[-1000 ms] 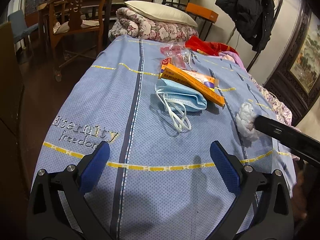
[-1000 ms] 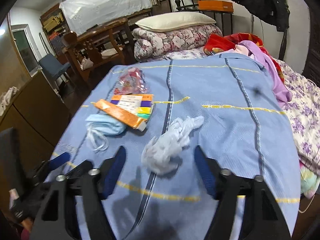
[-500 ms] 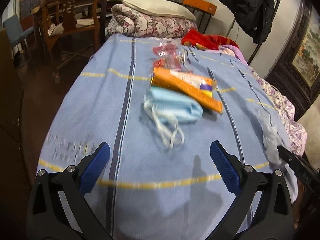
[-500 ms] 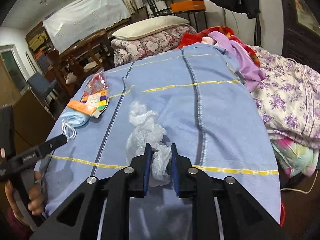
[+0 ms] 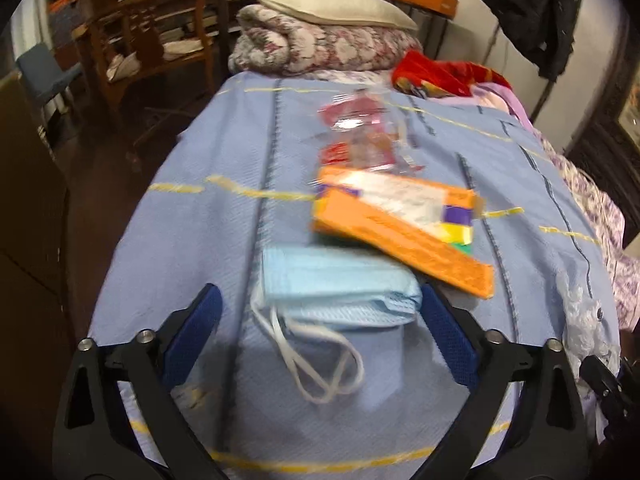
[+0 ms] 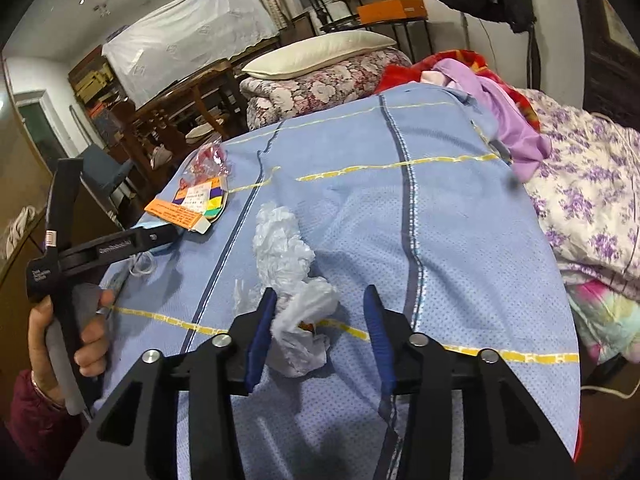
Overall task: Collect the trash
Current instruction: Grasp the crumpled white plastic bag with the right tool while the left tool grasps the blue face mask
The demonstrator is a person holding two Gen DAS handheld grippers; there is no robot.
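A: Any writing you can read?

B: Very little. The orange box (image 5: 404,236) has rows of print on its orange face and a white label panel, but all of it is too blurred or too small to read. The side of the left gripper (image 6: 116,246), seen from the right wrist view, carries small white lettering, also not legible.

A: Where does the trash lie?

B: All on the blue bedspread (image 5: 224,216). The blue face mask (image 5: 336,286) sits just ahead of the left gripper (image 5: 320,320), between its blue pads (image 5: 194,330), long axis running left to right, white ear loops trailing toward the near edge. The orange box touches its far right corner, long axis slanting from far left to near right. Beyond that lies a clear wrapper (image 5: 366,132) with red print.

A: And the jaws?

B: The left pair stands spread wide, either side of the mask, gripping nothing. The right gripper (image 6: 320,330) is parted too; the crumpled white plastic bag (image 6: 286,256) lies between its fingers, its near end against the left pad, clear of the right one. The bag's long axis runs near to far.

A: Anything else?

B: A pillow (image 6: 320,54) on a folded floral quilt (image 6: 320,88) at the far end, and a purple garment (image 6: 508,120) at far right.
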